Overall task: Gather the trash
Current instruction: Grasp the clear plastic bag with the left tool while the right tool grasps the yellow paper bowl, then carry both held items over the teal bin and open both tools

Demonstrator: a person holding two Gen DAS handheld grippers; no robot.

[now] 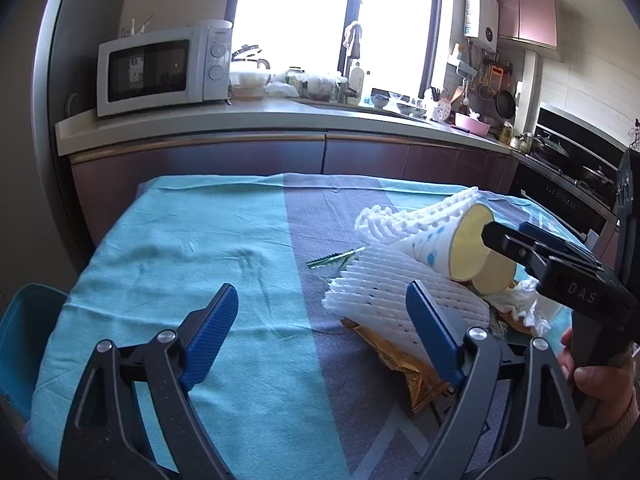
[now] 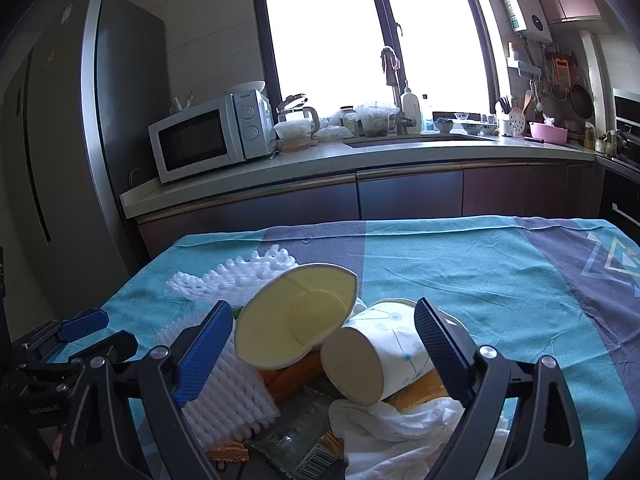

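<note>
Hovering w/ jaws apart over trash pile [image 2: 320,360]

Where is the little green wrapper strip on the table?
In the left wrist view, the green wrapper strip lies on the grey band of the tablecloth, just left of the white foam netting.

A counter [image 1: 200,280] under a teal and grey cloth [image 2: 500,280] carries white foam netting [image 1: 384,292], paper cups [image 2: 304,316], wrappers and crumpled tissue at lower right.

microwave [image 2: 208,138], fridge [image 2: 60,152], pink bowl [image 2: 548,133], kettle [image 2: 298,114]
</note>
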